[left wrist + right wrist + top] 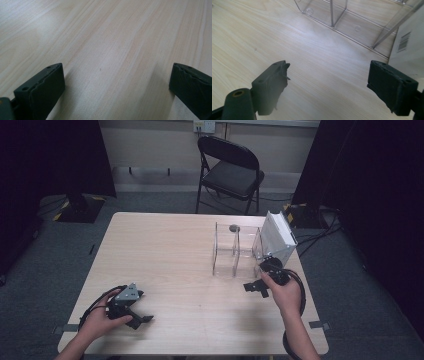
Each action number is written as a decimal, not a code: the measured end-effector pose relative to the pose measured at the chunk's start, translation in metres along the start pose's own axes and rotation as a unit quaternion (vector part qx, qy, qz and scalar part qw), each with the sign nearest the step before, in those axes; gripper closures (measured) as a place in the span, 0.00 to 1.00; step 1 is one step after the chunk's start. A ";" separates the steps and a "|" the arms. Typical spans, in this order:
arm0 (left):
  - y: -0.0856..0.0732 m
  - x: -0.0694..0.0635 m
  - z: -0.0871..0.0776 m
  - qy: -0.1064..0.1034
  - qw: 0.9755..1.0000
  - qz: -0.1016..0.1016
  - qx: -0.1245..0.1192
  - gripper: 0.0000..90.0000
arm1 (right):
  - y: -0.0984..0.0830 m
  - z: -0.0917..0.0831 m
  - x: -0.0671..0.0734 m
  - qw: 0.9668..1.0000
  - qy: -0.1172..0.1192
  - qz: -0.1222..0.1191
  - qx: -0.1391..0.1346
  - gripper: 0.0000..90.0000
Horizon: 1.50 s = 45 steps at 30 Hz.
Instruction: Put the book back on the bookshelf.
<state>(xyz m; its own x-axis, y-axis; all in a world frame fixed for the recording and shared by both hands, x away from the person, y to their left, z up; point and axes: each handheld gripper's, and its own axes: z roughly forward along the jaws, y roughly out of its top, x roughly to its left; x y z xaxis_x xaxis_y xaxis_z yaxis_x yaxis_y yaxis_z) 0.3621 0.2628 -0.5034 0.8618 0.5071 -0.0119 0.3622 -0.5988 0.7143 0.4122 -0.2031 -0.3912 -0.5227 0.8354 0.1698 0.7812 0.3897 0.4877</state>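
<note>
At the near left corner of the table (165, 245), the person's left hand (100, 320) holds the left gripper (136, 316) low over the wood. Its jaws are spread wide with bare tabletop between them, as the left gripper view makes plain.

Further over, toward the right edge, the right hand (286, 295) holds the right gripper (256, 288) close to the tabletop. Its jaws also stand wide apart and pinch nothing. In the right gripper view they point at the foot of a clear plastic organizer (332, 15), with a white box (409, 45) bearing a barcode just beside the right-hand jaw.

From above, the clear organizer (235, 250) stands upright on the right half of the table, divided into open compartments. A small dark round thing (234, 227) shows at its far top edge. The white box (277, 237) leans tilted against the organizer's right end, just beyond the right gripper.

Past the table, a black folding chair (231, 167) stands against the wall.
</note>
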 end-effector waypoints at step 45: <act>0.000 0.000 0.000 0.000 1.000 0.000 0.000 0.00 | 0.005 0.040 0.046 0.998 0.047 -0.045 -0.004 0.17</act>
<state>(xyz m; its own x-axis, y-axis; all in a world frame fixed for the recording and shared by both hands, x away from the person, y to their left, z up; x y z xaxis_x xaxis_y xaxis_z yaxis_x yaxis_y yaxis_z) 0.3621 0.2628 -0.5034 0.8619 0.5070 -0.0121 0.3623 -0.5989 0.7142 0.4058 -0.1471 -0.4153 -0.6211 0.7568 0.2036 0.7268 0.4591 0.5109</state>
